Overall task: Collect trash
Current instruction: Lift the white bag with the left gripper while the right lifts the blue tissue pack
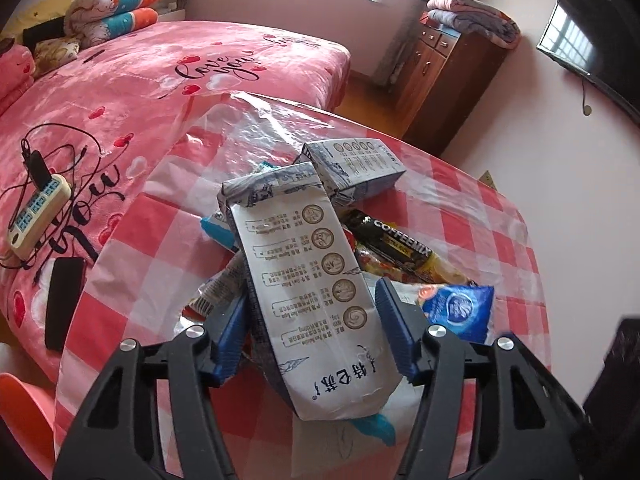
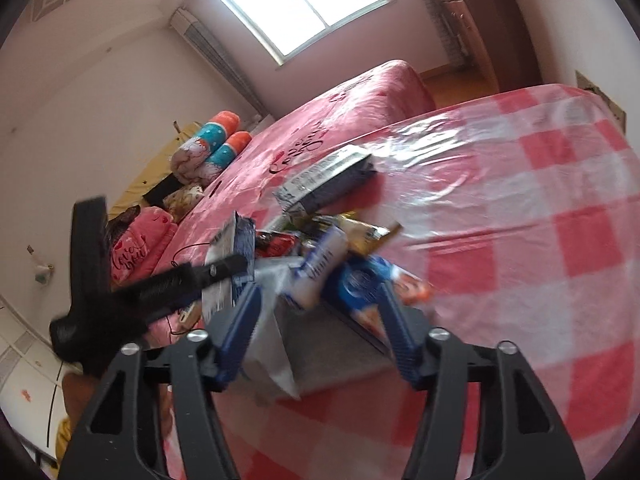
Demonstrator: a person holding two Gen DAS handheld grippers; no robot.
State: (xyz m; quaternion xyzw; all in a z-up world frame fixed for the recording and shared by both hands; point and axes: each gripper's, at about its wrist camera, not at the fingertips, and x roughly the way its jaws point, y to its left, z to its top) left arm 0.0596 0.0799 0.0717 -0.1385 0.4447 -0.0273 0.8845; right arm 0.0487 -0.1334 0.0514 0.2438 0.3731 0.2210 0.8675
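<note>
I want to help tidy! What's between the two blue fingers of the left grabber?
In the left wrist view, a white milk carton lies lengthwise between the left gripper's blue fingers, atop the wrapper pile on the checked tablecloth.

Right gripper (image 2: 318, 300) over checked tablecloth (image 2: 540, 240), blue fingers (image 2: 244, 320) straddling blurred wrappers (image 2: 316, 276); contact unclear.

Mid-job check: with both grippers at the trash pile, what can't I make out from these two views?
- Left wrist view: whether the left gripper pads press the milk carton; the right-hand pad shows a gap.
- Right wrist view: motion blur smears the pile; what lies in the right gripper is unclear.
- Wrappers under the carton: mostly covered.
- No bin in view.
</note>
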